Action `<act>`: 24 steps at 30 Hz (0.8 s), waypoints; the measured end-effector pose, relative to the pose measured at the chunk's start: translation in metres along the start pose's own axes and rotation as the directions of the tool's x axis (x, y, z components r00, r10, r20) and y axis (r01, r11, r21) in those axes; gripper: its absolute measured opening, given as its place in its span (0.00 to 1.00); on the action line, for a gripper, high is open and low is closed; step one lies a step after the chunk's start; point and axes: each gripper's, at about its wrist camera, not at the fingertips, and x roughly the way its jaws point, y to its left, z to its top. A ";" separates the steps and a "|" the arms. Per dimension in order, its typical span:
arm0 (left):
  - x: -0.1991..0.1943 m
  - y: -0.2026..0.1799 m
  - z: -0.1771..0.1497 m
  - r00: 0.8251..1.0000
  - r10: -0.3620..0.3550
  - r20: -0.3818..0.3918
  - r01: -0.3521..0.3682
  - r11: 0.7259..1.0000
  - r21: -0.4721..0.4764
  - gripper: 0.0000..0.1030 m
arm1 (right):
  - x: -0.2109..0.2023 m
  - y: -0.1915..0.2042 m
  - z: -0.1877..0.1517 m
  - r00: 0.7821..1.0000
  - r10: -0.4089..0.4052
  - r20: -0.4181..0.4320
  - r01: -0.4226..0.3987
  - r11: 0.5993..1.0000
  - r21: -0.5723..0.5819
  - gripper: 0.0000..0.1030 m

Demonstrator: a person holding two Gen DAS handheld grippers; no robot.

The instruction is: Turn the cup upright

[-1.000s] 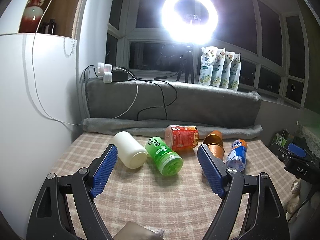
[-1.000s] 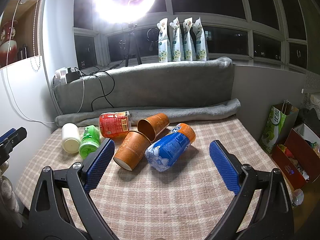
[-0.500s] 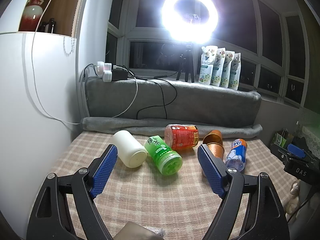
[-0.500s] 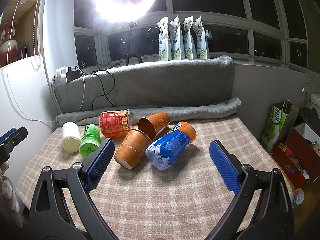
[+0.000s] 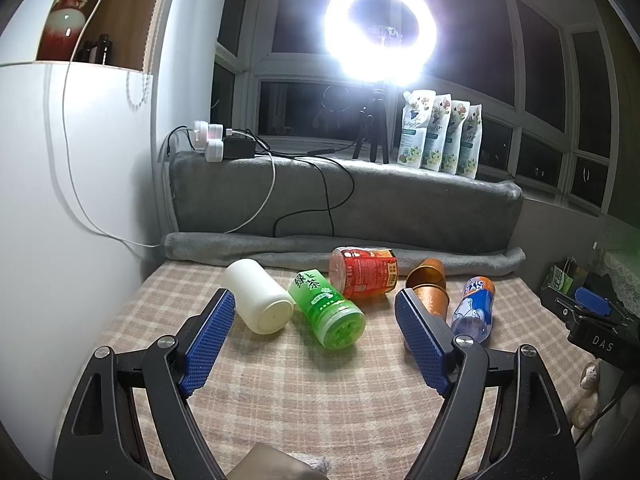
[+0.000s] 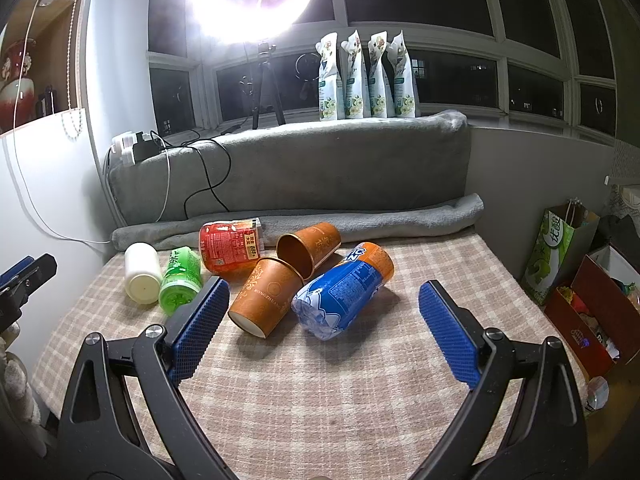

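Two orange paper cups lie on their sides on the checked cloth: a near cup (image 6: pixel 266 300) with its base toward me and a far cup (image 6: pixel 308 248) with its mouth toward me. In the left wrist view the far cup (image 5: pixel 426 274) shows, and the near cup (image 5: pixel 432 300) is partly behind my right finger. My right gripper (image 6: pixel 322 324) is open and empty, just short of the near cup and the blue bottle. My left gripper (image 5: pixel 314 338) is open and empty, short of the white and green bottles.
A blue and orange soda bottle (image 6: pixel 344 294), a red can (image 6: pixel 230 246), a green bottle (image 6: pixel 180 282) and a white bottle (image 6: pixel 140 278) lie on the cloth. A grey cushion (image 6: pixel 304 172) backs the table. Bags and a box (image 6: pixel 596 312) stand to the right.
My right gripper has crept slightly forward toward the cups. The left gripper has barely moved. Both stay open.
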 end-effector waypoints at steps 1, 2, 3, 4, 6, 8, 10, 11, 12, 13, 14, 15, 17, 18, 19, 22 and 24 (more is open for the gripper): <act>0.000 0.000 -0.001 1.000 0.000 0.000 0.000 1.000 0.000 0.80 | 0.000 0.000 0.000 1.000 0.000 0.000 0.000 1.000 0.000 0.95; 0.000 0.000 0.000 1.000 0.002 0.000 -0.002 1.000 0.001 0.80 | 0.001 0.000 0.000 1.000 0.000 0.000 0.000 1.000 0.000 0.95; 0.000 0.000 0.000 1.000 0.001 -0.001 -0.001 1.000 0.000 0.80 | 0.001 0.000 0.000 1.000 0.000 0.000 0.000 1.000 -0.001 0.95; 0.000 0.000 -0.001 1.000 0.000 -0.001 0.000 1.000 -0.001 0.80 | 0.001 0.000 0.000 1.000 0.000 -0.001 0.000 1.000 -0.001 0.95; 0.001 0.000 -0.001 1.000 0.000 -0.003 0.000 1.000 -0.002 0.80 | 0.002 0.002 -0.001 1.000 0.001 -0.002 -0.001 1.000 -0.001 0.95; 0.001 0.001 -0.002 1.000 0.002 -0.002 -0.002 1.000 -0.003 0.80 | 0.002 0.002 -0.001 1.000 0.002 -0.002 -0.002 1.000 -0.002 0.95; 0.001 0.001 -0.002 1.000 0.001 -0.004 -0.001 1.000 -0.003 0.80 | 0.003 0.003 -0.002 1.000 0.003 -0.004 -0.003 1.000 -0.003 0.95; 0.001 0.001 -0.002 1.000 0.001 -0.004 -0.001 1.000 -0.003 0.80 | 0.003 0.003 -0.002 1.000 0.003 -0.004 -0.003 1.000 -0.003 0.95; 0.002 0.001 -0.002 1.000 0.002 -0.005 -0.002 1.000 -0.003 0.80 | 0.003 0.003 -0.002 1.000 0.003 -0.004 -0.003 1.000 -0.003 0.95; 0.002 0.001 -0.002 1.000 0.001 -0.005 -0.001 1.000 -0.003 0.80 | 0.002 0.003 -0.002 1.000 0.004 -0.005 -0.004 1.000 -0.003 0.95; 0.002 0.001 -0.002 1.000 0.001 -0.005 -0.001 1.000 -0.003 0.80 | 0.002 0.003 -0.003 1.000 0.004 -0.004 -0.004 1.000 -0.003 0.95; 0.002 0.001 -0.002 1.000 0.002 -0.006 -0.002 1.000 -0.004 0.80 | 0.004 0.005 -0.003 1.000 0.003 -0.004 -0.003 1.000 -0.003 0.95; 0.003 0.002 -0.002 1.000 0.002 -0.008 -0.002 1.000 -0.005 0.80 | 0.005 0.006 -0.003 1.000 0.003 -0.005 -0.003 1.000 -0.003 0.95; 0.003 0.002 -0.002 1.000 0.003 -0.008 -0.003 1.000 -0.005 0.80 | 0.006 0.006 -0.003 1.000 0.001 -0.005 -0.001 1.000 -0.003 0.95; 0.004 0.003 -0.002 1.000 0.003 -0.009 -0.003 1.000 -0.005 0.80 | 0.006 0.006 -0.003 1.000 0.002 -0.005 -0.002 1.000 -0.003 0.95; 0.005 0.003 -0.003 1.000 0.002 -0.012 -0.002 1.000 -0.006 0.80 | 0.005 0.004 -0.001 1.000 0.002 -0.007 -0.002 1.000 -0.002 0.95; 0.006 0.004 -0.004 1.000 0.004 -0.015 -0.004 1.000 -0.007 0.80 | 0.007 0.004 -0.001 1.000 0.003 -0.008 -0.003 1.000 -0.003 0.95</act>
